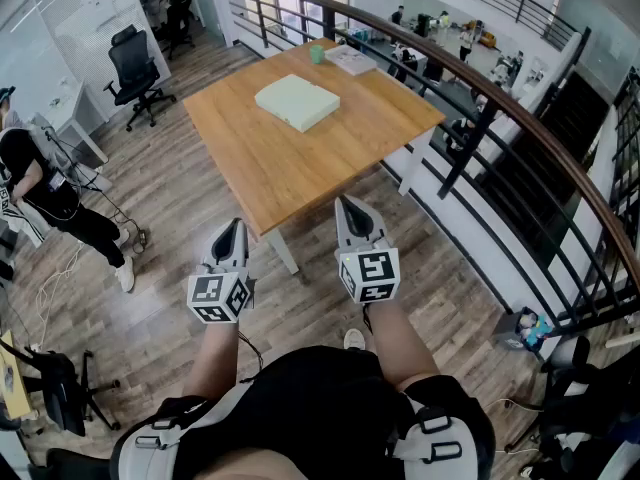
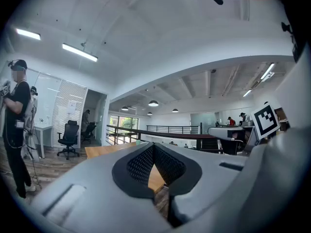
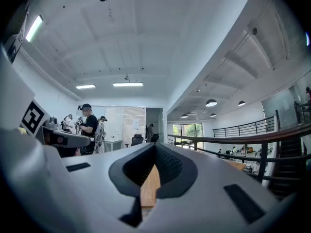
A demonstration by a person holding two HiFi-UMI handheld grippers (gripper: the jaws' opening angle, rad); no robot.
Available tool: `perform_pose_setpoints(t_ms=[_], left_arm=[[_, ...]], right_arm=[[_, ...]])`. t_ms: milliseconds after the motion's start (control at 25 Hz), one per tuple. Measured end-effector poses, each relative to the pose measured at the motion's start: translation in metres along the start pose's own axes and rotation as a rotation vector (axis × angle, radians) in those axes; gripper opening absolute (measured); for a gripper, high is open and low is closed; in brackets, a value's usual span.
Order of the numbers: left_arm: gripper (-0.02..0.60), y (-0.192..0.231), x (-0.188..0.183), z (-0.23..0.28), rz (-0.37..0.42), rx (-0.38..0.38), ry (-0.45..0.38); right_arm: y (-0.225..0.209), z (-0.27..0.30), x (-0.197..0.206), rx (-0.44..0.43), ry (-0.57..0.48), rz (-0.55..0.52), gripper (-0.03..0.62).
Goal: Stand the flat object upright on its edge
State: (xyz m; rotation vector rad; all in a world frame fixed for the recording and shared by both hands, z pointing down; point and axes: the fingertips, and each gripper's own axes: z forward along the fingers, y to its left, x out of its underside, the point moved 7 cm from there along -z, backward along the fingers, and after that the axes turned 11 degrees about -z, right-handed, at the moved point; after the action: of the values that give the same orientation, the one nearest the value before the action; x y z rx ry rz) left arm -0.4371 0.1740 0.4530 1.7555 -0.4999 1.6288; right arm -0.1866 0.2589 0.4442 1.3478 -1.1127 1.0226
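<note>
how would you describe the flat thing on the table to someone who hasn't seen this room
Find the wooden table beside the curved railing; the flat object lies alone on its far half. It is a pale cream-green square slab, far broader than the small green cup and plainer than the printed booklet at the far edge.
</note>
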Motion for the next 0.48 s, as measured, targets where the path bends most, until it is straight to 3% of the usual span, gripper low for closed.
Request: perform_pose_setpoints(t_ms=[480], left_arm=[[0.003, -0.017, 0.001, 0.015, 0.005, -0.005, 0.01]], right_arm=[[-0.019, 0.001, 0.006, 0.0, -0.005, 0.026, 0.006]])
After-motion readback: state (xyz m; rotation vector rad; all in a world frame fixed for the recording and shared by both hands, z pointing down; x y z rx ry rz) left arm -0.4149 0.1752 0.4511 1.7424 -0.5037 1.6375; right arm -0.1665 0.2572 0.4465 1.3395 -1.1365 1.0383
